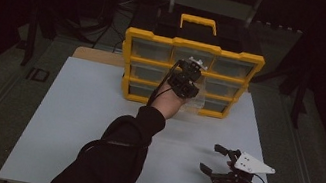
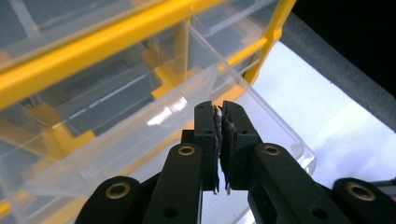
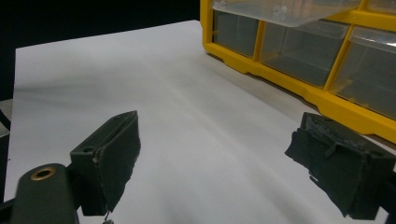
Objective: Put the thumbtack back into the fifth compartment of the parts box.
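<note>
- Pinching the front lip of the clear drawer (image 2: 196,107), the left tool (image 2: 220,122) sat clamped narrow; a straight, level pull suited the yellow organizer (image 1: 194,46).
- The right tool (image 1: 220,160) gaped wide, idle over the tabletop (image 1: 79,122), well right of the drawer.

Left gripper (image 2: 220,122) closed, right gripper (image 3: 224,163) gaping

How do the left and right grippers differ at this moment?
The left gripper has its jaws shut, pads together; the right gripper stands open with nothing between its pads. The left gripper is up at the yellow drawer organizer, over a pulled-out clear drawer; the right gripper sits low over the white board, apart from the organizer. Both have black jaws.
</note>
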### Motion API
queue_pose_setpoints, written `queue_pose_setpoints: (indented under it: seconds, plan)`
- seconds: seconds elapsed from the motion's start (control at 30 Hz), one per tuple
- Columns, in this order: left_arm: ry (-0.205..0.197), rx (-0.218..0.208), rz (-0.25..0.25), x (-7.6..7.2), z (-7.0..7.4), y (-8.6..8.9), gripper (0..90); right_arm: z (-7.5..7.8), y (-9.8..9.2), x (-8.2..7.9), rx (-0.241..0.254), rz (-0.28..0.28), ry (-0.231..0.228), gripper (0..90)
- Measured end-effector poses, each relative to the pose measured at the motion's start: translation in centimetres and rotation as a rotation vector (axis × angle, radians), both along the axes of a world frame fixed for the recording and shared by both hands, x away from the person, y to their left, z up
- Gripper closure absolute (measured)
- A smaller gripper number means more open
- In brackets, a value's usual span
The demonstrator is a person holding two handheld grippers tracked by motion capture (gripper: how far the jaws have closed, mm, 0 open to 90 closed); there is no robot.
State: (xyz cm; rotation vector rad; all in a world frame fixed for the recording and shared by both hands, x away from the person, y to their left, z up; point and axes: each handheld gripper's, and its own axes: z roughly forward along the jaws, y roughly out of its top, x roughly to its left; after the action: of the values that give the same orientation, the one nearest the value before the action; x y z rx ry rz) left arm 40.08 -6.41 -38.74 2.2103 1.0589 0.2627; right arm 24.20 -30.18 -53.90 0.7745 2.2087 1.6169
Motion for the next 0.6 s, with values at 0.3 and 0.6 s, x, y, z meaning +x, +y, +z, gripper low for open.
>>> queue_pose_setpoints:
  seconds: [0.3,0.6]
  plan:
    - [0.018,0.005,-0.016,0.25,-0.33,-0.25,83.3,-0.04,-0.07,0.04,0.001,0.000,0.002,13.6]
    - [-0.005,-0.025,-0.017,-0.16,0.63,0.35,54.6,-0.01,-0.11,0.03,0.000,-0.001,0.000,13.6]
